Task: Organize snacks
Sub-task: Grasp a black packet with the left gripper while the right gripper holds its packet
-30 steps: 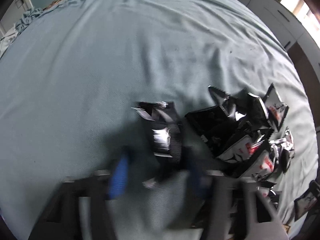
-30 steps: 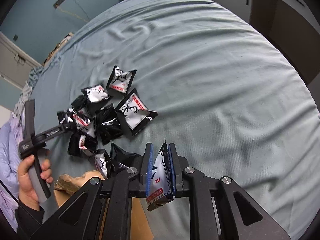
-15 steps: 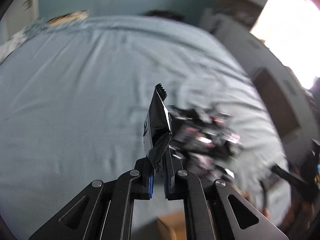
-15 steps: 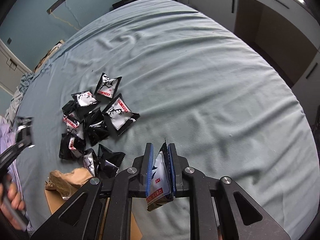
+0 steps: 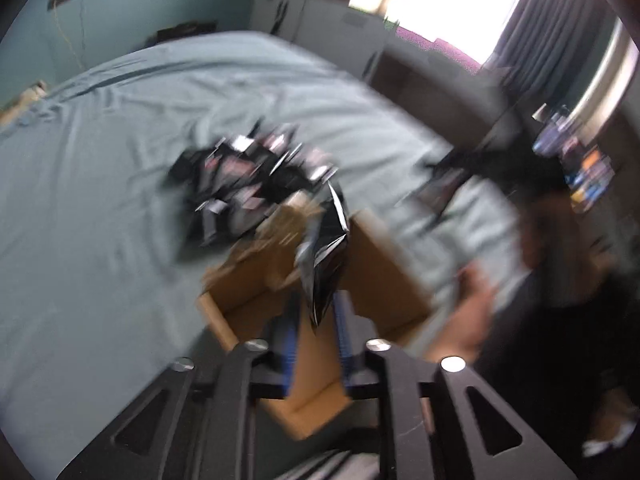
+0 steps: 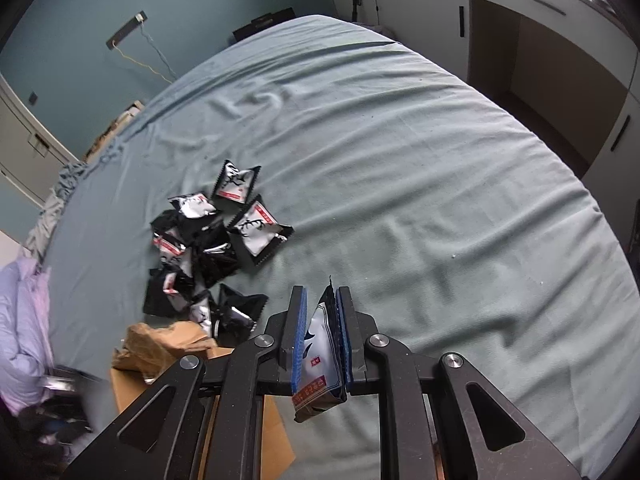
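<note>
My left gripper (image 5: pixel 317 320) hangs over an open cardboard box (image 5: pixel 384 276) with a black snack packet (image 5: pixel 326 268) between its blue pads; the jaws stand slightly apart and the view is blurred, so the grip is unclear. A pile of black-and-white snack packets (image 5: pixel 248 180) lies on the bed beyond the box. My right gripper (image 6: pixel 322 338) is shut on a white-and-black snack packet (image 6: pixel 320 356), held above the bed. The same pile (image 6: pixel 200 252) lies ahead to its left, with the box (image 6: pixel 132 384) at lower left.
The grey-green bed sheet (image 6: pixel 400 160) fills both views. Crumpled brown paper (image 6: pixel 160 340) sits at the box's rim. White cabinets (image 6: pixel 520 20) stand beyond the bed's far right edge. Lilac bedding (image 6: pixel 20 320) lies at the left.
My left gripper has lifted a black packet off the pile and swung it right, over the cardboard box. My right gripper keeps its packet and has drifted slightly.
</note>
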Available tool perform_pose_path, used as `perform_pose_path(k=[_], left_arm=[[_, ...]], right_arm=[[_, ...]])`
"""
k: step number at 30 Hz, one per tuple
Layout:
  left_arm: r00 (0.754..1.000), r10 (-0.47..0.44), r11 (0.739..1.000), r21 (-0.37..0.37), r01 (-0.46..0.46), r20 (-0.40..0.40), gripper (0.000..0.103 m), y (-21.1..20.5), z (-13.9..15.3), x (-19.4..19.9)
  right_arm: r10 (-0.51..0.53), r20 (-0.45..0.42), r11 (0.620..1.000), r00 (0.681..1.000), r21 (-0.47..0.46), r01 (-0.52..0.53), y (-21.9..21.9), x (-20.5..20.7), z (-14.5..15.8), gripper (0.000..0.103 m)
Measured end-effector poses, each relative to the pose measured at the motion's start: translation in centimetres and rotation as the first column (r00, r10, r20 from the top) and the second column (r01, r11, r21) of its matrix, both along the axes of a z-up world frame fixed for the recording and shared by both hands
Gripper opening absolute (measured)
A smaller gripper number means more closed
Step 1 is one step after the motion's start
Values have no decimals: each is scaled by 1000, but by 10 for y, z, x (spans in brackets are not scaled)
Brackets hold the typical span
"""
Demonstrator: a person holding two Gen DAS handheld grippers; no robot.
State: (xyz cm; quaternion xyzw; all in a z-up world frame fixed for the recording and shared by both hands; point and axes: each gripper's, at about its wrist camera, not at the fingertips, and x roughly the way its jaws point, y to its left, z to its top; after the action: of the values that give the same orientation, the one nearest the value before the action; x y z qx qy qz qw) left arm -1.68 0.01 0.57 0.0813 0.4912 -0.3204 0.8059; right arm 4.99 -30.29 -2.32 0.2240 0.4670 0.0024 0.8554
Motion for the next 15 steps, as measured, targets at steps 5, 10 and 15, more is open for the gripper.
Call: perform_pose_path(k=[5,10,15], left_arm=[[996,88,996,1,-88,-19,63,12,-5,12],[960,277,961,11,-278,46,78,41,1,22],[904,427,896,116,-428,31,81,63,-16,44]], right_arm=[[-2,51,995,999,99,-3,-10,-13,8,13],[44,86,990,995,129,-55,-4,-24,12,13],[201,184,966,962,126,-226,25,-37,29,13]])
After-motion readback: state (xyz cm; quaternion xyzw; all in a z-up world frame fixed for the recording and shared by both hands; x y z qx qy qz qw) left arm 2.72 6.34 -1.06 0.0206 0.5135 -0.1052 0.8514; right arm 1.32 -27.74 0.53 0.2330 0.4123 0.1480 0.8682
